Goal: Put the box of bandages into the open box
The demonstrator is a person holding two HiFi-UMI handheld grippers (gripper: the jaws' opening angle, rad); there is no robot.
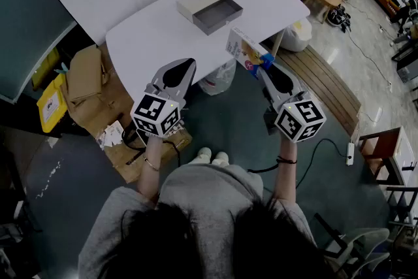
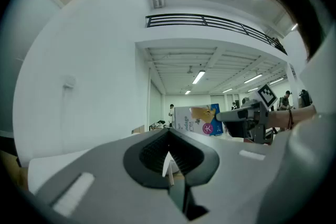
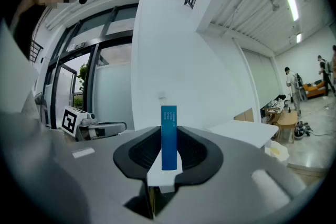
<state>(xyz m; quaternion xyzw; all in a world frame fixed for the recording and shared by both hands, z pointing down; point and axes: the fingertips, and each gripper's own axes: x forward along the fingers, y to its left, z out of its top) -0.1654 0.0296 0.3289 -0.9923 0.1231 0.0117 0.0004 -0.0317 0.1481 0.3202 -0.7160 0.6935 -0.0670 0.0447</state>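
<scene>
The open box (image 1: 209, 8), a grey tray next to its pale lid, sits near the far middle of the white table (image 1: 150, 42). My right gripper (image 1: 264, 66) is shut on the box of bandages (image 1: 245, 49), holding it upright in the air off the table's near right edge. The right gripper view shows its blue narrow edge (image 3: 169, 136) standing between the jaws. From the left gripper view the white and blue bandage box (image 2: 197, 120) appears side-on. My left gripper (image 1: 185, 65) hovers at the table's near edge, jaws together with nothing in them.
Cardboard boxes (image 1: 88, 78) and a yellow bag (image 1: 49, 106) lie on the floor at the left. A plastic bag (image 1: 219, 78) sits under the table. A wooden bench (image 1: 330, 85) and a power strip (image 1: 351, 152) are at the right.
</scene>
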